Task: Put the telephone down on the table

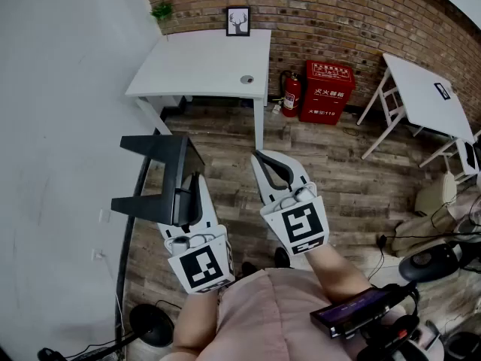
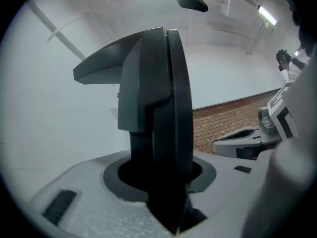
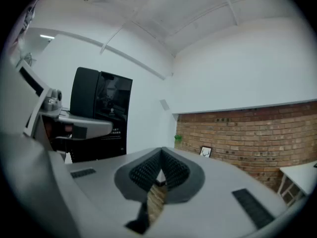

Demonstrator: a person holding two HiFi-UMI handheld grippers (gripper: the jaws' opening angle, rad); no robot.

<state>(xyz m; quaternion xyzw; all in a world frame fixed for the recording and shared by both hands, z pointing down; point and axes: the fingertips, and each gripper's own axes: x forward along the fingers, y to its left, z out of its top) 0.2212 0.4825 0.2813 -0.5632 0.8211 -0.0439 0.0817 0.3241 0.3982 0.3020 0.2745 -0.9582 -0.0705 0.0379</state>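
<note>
Wood floor [image 1: 338, 156] underfoot, white table [image 1: 203, 62] well ahead, left gripper [image 1: 192, 198] clamped on the black telephone [image 1: 161, 171], aloft, right gripper [image 1: 261, 160] just beside, pinched shut, empty

One telephone [image 1: 161, 177] is seen. Two white tables [image 1: 203, 59] [image 1: 421, 96] stand at twelve and two o'clock, with one fire extinguisher [image 1: 291, 94].

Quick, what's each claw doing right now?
Left gripper: closed on the dark grey plastic desk telephone.
Right gripper: shut, nothing between its jaws.
</note>
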